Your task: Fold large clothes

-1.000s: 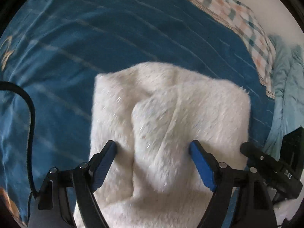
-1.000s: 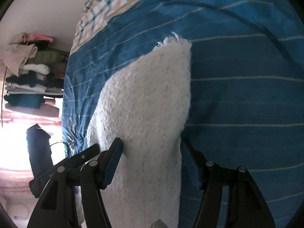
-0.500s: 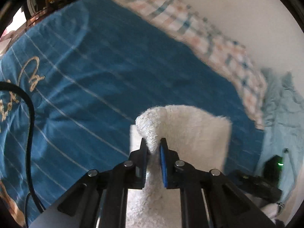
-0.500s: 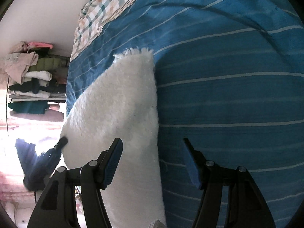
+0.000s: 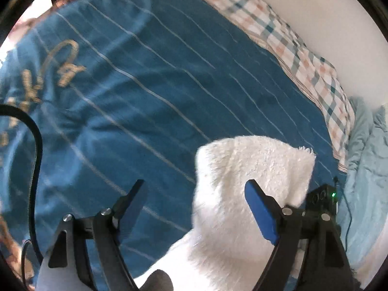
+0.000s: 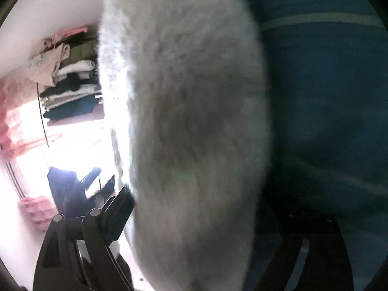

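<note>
A white fluffy garment (image 5: 252,167) lies folded on the blue striped bedcover (image 5: 150,92). In the left wrist view my left gripper (image 5: 195,186) hangs over the garment's left edge. Its jaws are opening and its blue pads (image 5: 259,213) stand clear of the fabric. In the right wrist view the garment (image 6: 189,111) fills the middle, very close and blurred. My right gripper (image 6: 196,206) straddles it with its jaws opening. Its left finger (image 6: 118,213) shows beside the pile, and its right finger is lost in dark shadow.
A checked pillow (image 5: 300,55) lies along the white wall at the bed's far side, with a pale blue blanket (image 5: 366,160) to the right. Near the garment sits a black device with a green light (image 5: 323,198). A black cable (image 5: 36,160) loops at left. Stacked clothes (image 6: 70,89) fill a shelf.
The left gripper was shut on a fold of the garment half a second ago; it has let go, opened wide and shifted left. The right gripper dropped close to the garment and widened.
</note>
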Demonstrator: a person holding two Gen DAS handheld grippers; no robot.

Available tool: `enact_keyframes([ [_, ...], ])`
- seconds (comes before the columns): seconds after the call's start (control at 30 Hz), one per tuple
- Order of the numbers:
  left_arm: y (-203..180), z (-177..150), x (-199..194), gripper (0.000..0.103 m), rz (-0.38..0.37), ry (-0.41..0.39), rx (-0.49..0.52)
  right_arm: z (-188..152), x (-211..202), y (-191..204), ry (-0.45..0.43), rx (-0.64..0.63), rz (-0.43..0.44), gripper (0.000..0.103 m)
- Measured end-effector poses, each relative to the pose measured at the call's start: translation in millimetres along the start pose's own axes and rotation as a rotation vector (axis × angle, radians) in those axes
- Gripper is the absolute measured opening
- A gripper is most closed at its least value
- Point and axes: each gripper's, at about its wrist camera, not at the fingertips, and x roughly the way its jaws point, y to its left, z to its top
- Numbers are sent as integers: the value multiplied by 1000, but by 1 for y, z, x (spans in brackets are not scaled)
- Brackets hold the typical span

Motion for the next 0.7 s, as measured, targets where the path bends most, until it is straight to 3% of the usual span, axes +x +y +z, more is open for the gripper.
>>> enact_keyframes([
  [0.07, 4, -11, -17, 82, 43, -44, 11, -3, 6, 12, -32, -23, -11, 79],
  [0.1, 7, -16, -24, 82, 57, -66, 0, -6, 7, 15, -48, -21, -19, 52],
  [0.13, 8, -19, -26, 82, 60, -79, -12, -10, 7, 19, -72, -9, -28, 38],
  [0.23, 19, -40, -36, 82, 76, -71, -53, -30, -8, 28, -187, 1, 5, 31],
  [0.33, 48, -80, -48, 82, 90, 0, -127, -57, -34, 26, -277, 32, 10, 29],
  [0.5, 84, -161, -64, 82, 252, 138, -113, -121, -97, -4, -438, 186, -21, 26],
  [0.6, 91, -201, -79, 82, 325, 181, -73, -202, -151, -31, -544, 333, -77, 25],
  [0.7, 77, -223, -86, 82, 314, 206, -29, -301, -194, -56, -592, 476, -174, 25],
])
